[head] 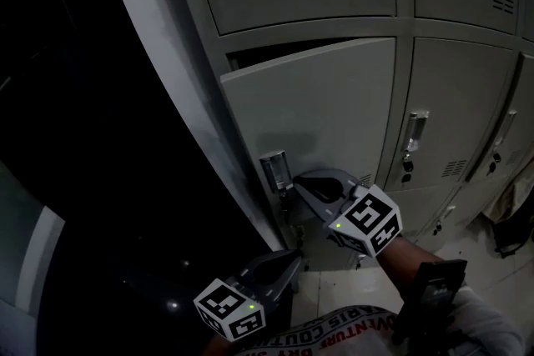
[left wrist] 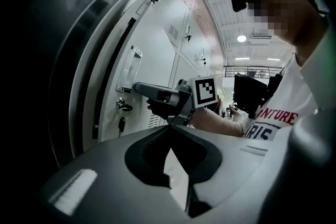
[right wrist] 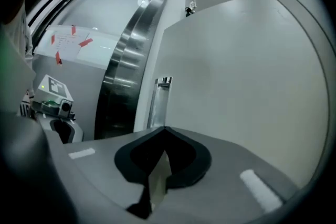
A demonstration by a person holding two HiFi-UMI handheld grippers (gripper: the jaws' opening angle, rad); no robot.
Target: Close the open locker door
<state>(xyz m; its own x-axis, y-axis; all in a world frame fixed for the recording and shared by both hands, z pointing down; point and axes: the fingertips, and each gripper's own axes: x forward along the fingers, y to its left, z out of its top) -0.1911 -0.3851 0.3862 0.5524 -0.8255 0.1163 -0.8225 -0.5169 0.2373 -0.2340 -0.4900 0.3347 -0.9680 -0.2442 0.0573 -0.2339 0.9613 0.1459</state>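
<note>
Locker interior is dark, only a slit shows above locker door (head: 317, 112). Door's lower edge is hidden behind right gripper (head: 302, 183).

Door sits in middle row, long axis upright, ajar. Handle-side edge at left stands out from frame. Handle (head: 274, 170) is vertical.

Right gripper jaws are pressed together and empty, tips just beside handle; contact unclear. Left gripper (head: 288, 263) is low, clear of door, jaws together and empty.

Head view: I look steeply down on locker door (head: 313, 108) | left gripper view: sidelong along it | right gripper view: close, facing it.
</note>
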